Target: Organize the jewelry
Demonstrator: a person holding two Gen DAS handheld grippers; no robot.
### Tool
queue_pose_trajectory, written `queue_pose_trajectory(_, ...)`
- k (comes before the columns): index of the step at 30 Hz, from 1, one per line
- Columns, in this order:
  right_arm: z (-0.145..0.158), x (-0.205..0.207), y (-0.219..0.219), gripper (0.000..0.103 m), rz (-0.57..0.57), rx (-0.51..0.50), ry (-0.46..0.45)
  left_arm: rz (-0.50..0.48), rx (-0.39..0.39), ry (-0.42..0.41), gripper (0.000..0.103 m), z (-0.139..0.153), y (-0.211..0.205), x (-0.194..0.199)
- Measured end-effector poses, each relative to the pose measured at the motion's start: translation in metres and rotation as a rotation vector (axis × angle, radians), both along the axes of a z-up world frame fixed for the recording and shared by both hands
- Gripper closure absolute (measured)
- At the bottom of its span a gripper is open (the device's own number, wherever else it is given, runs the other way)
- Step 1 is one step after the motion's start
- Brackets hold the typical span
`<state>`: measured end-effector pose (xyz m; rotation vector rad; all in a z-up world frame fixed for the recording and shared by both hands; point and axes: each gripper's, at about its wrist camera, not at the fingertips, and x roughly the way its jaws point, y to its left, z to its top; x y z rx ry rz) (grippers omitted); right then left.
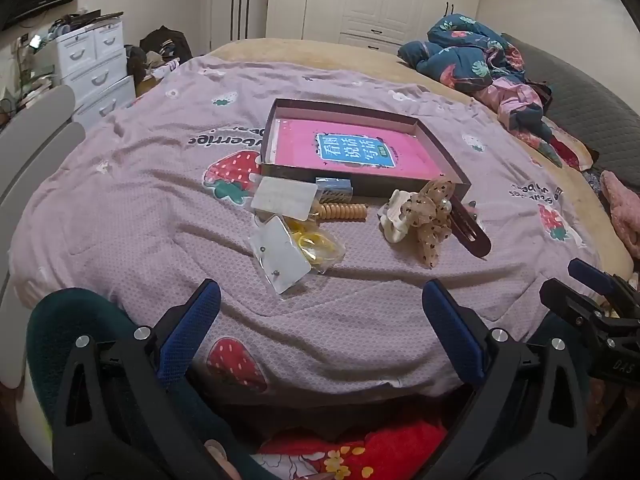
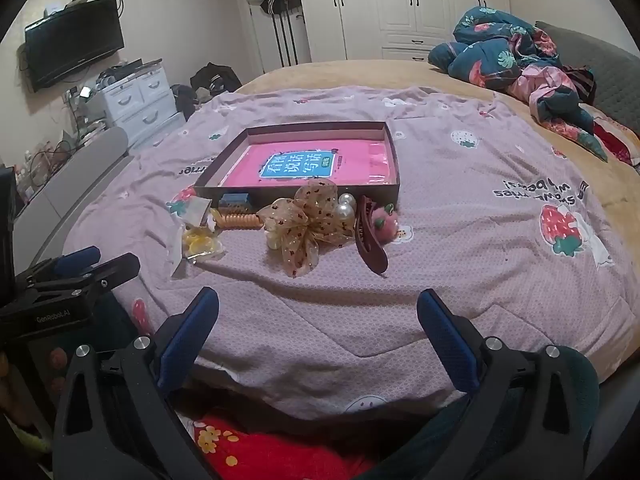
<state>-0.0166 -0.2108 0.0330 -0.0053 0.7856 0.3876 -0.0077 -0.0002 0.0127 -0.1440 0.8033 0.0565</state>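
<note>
Left claw (image 1: 320,308) apart, empty | right claw (image 2: 318,314) apart, empty | jewelry heaped on bed, just before tray (image 2: 394,160) | risk: soft quilt (image 2: 460,240) yielding under pressure; bow clip (image 2: 308,220) touching dark clip (image 2: 370,240), likely dragged together.

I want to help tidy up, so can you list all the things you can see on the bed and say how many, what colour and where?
tray: one, dark brown, middle of the bedspread
book: one, pink with a blue label, inside the tray
bow hair clip: one, beige with dark dots, in front of the tray
pearls: a few, white, beside the bow
long hair clip: one, dark red, right of the bow
spiral hair tie: one, tan, near the tray's front wall
bag of hair ties: one, clear with yellow ties, left of the pile
earring cards: two, white, left of the pile
left gripper: one, black and blue, open
right gripper: one, black and blue, open
</note>
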Motion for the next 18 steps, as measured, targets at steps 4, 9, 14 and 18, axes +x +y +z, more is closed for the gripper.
queue_pose_trajectory(4,-0.0004,-0.0006,0.0001,0.004,-0.001,0.001,0.0,0.0,0.001,0.0,0.008,0.0001,0.0,0.0001)
queue_pose_trajectory(9,0.0021,0.0005,-0.0018,0.004,0.001,0.002,0.001,0.0,0.001,0.0,0.008,0.0,-0.0002,0.0006)
queue_pose_trajectory(14,0.0038,0.0002,-0.004,0.004,0.0,0.002,-0.001,0.001,-0.001,0.0,0.008,0.0,-0.0005,0.0005)
queue_pose_trajectory(18,0.0032,0.0013,-0.0033,0.004,0.0,0.004,-0.001,0.0,0.0,0.0,0.008,-0.0002,-0.0005,0.0004)
